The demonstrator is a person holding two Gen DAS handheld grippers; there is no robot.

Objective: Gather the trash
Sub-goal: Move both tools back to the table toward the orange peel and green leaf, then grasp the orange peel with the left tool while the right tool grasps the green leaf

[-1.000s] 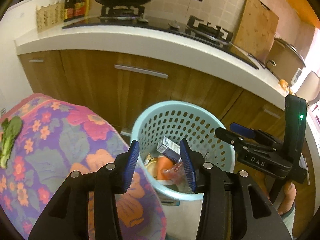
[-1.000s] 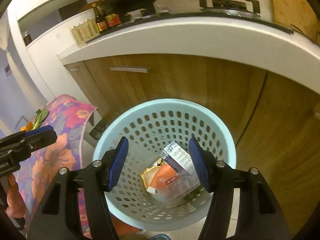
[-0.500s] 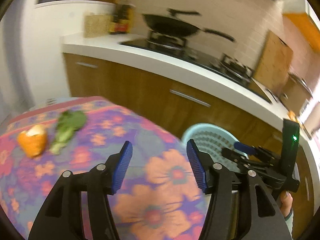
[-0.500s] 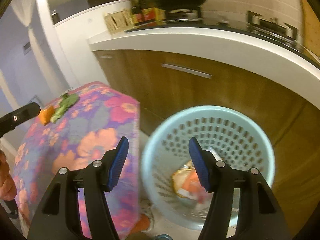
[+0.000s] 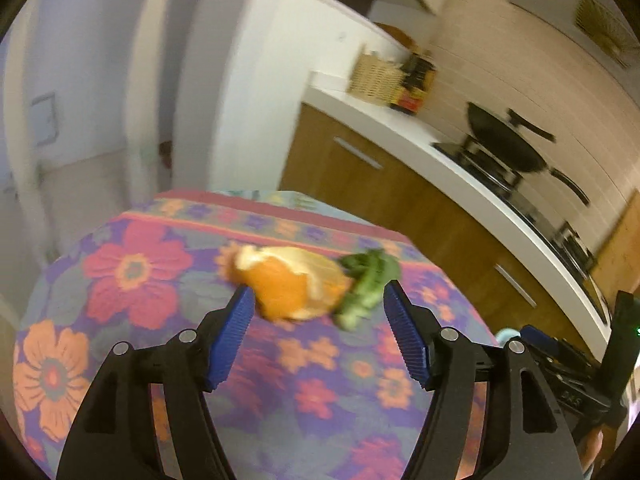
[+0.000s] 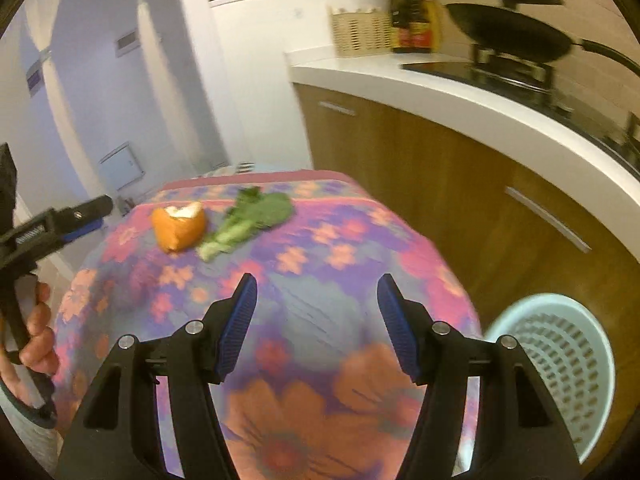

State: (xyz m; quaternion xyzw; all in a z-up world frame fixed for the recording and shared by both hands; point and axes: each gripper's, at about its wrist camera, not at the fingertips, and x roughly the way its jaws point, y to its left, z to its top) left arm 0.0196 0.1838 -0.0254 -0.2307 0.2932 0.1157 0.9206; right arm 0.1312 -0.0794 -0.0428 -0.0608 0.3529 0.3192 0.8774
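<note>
Well to the left, open floor beyond the rounded drop of the flowered tablecloth (image 5: 132, 264): plenty of room for swinging in from that side, yet nothing to stop a nudged scrap from sliding off. Resting right of that edge, toward the far side of the table: the orange peel (image 5: 292, 288), curled and hollow, touching or all but touching the green leaf (image 5: 368, 284) on its right. Framing both scraps: the left gripper (image 5: 317, 292), jaws opening, nothing pinched between the blue pads. Likely to go wrong by closing with the leaf stem caught alongside the peel, by crushing the hollow peel, or by dragging a pad tip into the loose cloth and bunching it. Too blurred in this view to judge whether above the peel or level with it. Further right and nearer, hanging over bare cloth: the right gripper (image 6: 316, 280), spread wide and empty, well apart from both scraps. Tight quarters for two tools reaching at neighbouring scraps, with a risk of knocking fingers together. Farthest right, down on the floor just beside the table's right edge: the pale blue basket (image 6: 560, 360), open-topped, hemmed in behind by wooden cabinets (image 6: 460, 184) under an overhanging white counter (image 6: 460, 96). Only a short carry over that edge, but easy to drop a limp leaf short, between cloth and rim.
</note>
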